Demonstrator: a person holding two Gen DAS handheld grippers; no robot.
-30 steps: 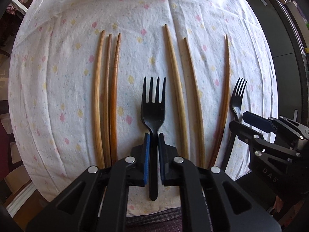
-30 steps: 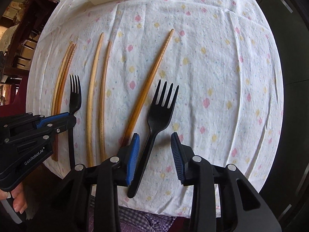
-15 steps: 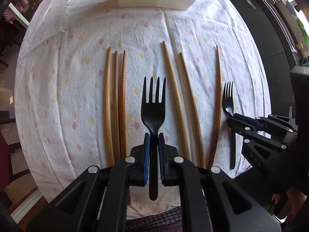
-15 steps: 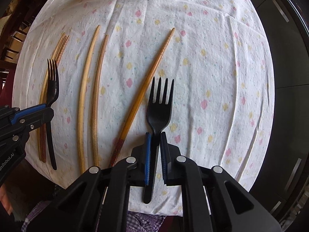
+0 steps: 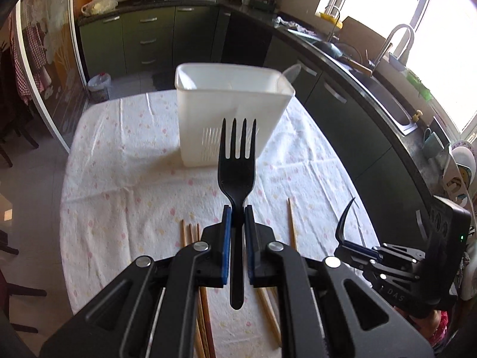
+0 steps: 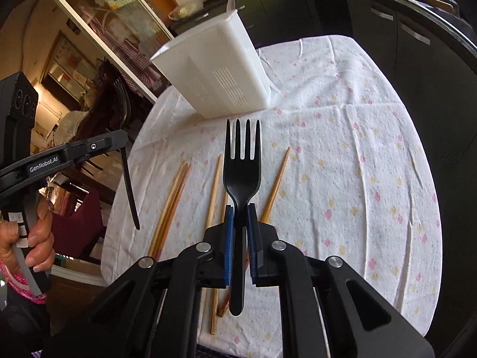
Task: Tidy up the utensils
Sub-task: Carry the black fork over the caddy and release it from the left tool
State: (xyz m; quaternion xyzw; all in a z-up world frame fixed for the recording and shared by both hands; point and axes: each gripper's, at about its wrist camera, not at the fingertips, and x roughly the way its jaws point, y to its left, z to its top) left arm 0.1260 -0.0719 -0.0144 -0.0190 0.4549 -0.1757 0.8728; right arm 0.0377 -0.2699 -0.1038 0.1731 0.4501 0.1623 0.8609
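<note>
Forks in both tools: left gripper (image 5: 237,217) clenched on one black fork (image 5: 237,161), right gripper (image 6: 240,217) on another black fork (image 6: 242,167), both raised above table (image 6: 372,149)'s near edge, chopsticks (image 6: 173,197) below, white holder (image 5: 229,110) toward far edge.

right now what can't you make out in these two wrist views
- Inside of the white slotted plastic utensil holder: its own walls hide the contents in both views; only a translucent tip pokes out.
- Near ends of the wooden chopsticks: covered by the left hand-held gripper and right hand-held gripper.
- Left black plastic fork in the right wrist view: tines lost against dark furniture.
</note>
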